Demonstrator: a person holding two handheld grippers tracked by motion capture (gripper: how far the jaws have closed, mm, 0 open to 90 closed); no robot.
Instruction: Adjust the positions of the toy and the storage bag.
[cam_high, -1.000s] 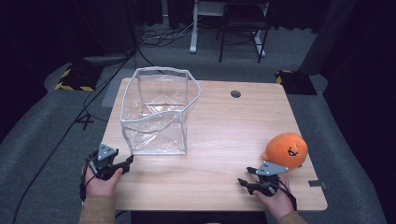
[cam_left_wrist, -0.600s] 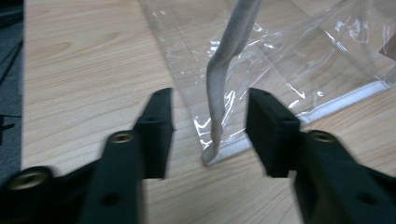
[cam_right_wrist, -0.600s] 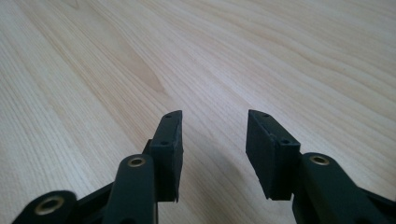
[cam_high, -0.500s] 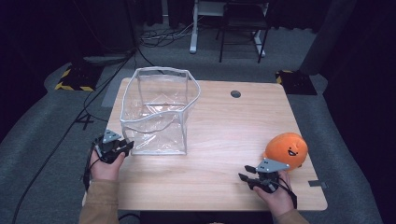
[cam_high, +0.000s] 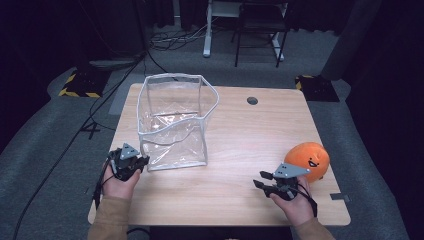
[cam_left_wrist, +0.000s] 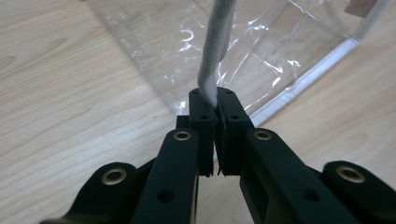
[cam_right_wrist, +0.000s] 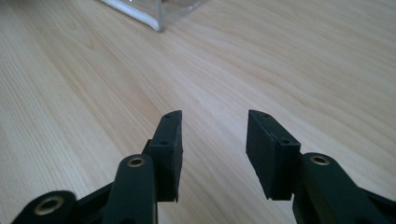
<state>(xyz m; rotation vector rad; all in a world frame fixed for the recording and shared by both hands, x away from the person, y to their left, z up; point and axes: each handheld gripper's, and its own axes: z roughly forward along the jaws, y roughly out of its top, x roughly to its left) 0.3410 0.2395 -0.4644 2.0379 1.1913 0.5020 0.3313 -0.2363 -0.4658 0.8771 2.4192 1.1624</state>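
The clear plastic bag has pale grey edging, one strip nipped in the black left claw. Just right of the black right claw sits an orange plush toy with a dark smiling face. The surface is light wood grain.

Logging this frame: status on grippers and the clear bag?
Left gripper shut on clear bag's grey edge. Right gripper open, empty, over table. Orange plush beside it, nothing blocking.
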